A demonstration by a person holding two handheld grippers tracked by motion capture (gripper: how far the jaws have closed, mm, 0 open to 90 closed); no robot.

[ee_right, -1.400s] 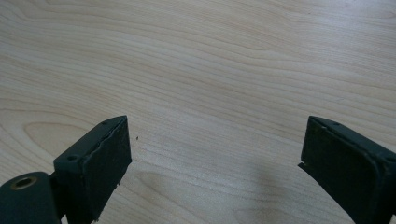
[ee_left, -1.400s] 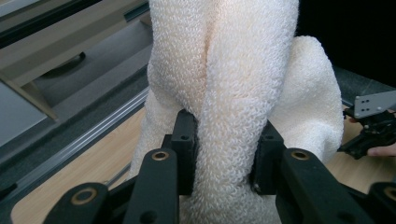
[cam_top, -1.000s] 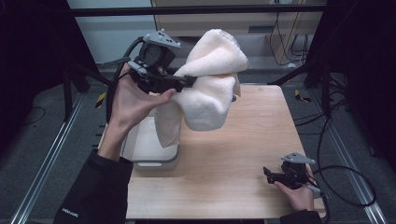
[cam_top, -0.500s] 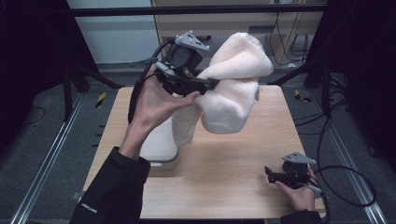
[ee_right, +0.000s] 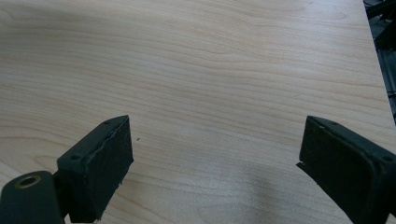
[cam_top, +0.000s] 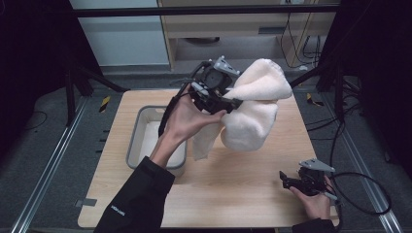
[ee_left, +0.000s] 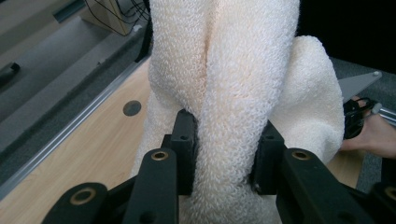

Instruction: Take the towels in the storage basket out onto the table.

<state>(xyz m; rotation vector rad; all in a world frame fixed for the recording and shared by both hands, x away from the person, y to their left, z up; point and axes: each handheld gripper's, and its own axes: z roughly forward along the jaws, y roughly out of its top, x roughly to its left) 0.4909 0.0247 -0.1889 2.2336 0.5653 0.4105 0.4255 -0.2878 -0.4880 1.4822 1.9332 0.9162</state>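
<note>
The left hand-held gripper (cam_top: 232,103) is clenched on a thick fold of the cream towel (cam_top: 252,114). In the left gripper view the two black jaws press into the bunched terry cloth (ee_left: 233,93) from either side, and the fabric bulges above and below them. The towel hangs in the air from this grip, over the far middle of the bench (cam_top: 233,194). One end rises above the jaws, the bulk sags below them, and a narrow flap (cam_top: 203,143) droops nearly to the wood. Whether that flap touches the surface cannot be told.

Just to the left of the hanging towel stands a grey bin (cam_top: 141,141), with the person's left forearm reaching across it.

The right hand-held gripper (cam_top: 290,183) rests low at the near right corner of the bench, well apart from the towel. Its jaws have just been closing a little, yet they stand wide apart and released, with nothing between them. In the right gripper view, bare wood (ee_right: 210,84) lies between the two pads (ee_right: 100,163). The left gripper view shows the right hand (ee_left: 369,135) beyond the towel, at the edge of the bench.
</note>
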